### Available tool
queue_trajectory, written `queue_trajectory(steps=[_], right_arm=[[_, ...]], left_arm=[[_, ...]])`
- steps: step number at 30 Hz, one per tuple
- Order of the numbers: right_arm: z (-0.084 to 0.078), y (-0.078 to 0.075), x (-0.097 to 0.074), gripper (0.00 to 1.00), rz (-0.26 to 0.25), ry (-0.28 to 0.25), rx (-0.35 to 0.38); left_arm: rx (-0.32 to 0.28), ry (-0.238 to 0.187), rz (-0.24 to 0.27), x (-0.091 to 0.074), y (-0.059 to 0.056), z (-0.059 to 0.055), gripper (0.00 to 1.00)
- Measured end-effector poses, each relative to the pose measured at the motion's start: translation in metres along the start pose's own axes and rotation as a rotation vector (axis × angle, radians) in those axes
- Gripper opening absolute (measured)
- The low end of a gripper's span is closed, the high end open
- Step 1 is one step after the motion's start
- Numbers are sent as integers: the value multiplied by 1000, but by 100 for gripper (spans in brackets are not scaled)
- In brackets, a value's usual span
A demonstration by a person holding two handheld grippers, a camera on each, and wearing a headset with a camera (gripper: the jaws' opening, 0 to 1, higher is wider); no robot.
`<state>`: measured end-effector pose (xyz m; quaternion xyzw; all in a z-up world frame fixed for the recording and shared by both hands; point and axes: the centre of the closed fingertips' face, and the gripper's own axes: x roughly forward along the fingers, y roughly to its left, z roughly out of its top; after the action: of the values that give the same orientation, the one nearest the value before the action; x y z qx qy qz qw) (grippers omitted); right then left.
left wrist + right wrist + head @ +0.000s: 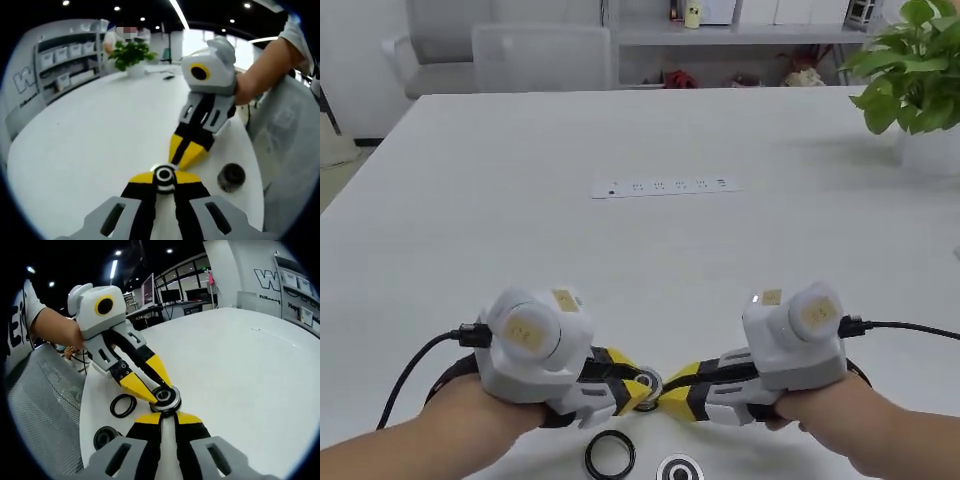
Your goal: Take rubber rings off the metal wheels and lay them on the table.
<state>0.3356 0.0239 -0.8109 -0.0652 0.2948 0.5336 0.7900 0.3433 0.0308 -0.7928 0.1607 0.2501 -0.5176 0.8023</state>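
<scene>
A small metal wheel (646,382) is held just above the white surface (650,260) at its near edge, between two grippers meeting tip to tip. The left gripper (165,179) pinches it, one yellow finger on each side. The right gripper (168,416) has its fingers (189,419) drawn close together, tips on the wheel's near rim; whether they nip the rubber there I cannot tell. A loose black rubber ring (610,455) lies flat just beside them, and a second wheel (231,176) with dark rubber on it stands near. Farther off lie a white power strip (665,186) and a potted plant (910,65).
</scene>
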Motion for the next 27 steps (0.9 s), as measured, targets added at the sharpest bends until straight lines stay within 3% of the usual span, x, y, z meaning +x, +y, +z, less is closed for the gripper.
queue_trajectory(steps=[13, 16, 27], right_arm=[[1, -1, 0, 0, -11, -1, 18], [1, -1, 1, 0, -13, 1, 18], [1, -1, 2, 0, -16, -5, 62]], left_arm=[[-4, 14, 13, -1, 0, 0, 14], [-47, 19, 18, -1, 2, 1, 14], [-21, 26, 28, -1, 1, -1, 14]])
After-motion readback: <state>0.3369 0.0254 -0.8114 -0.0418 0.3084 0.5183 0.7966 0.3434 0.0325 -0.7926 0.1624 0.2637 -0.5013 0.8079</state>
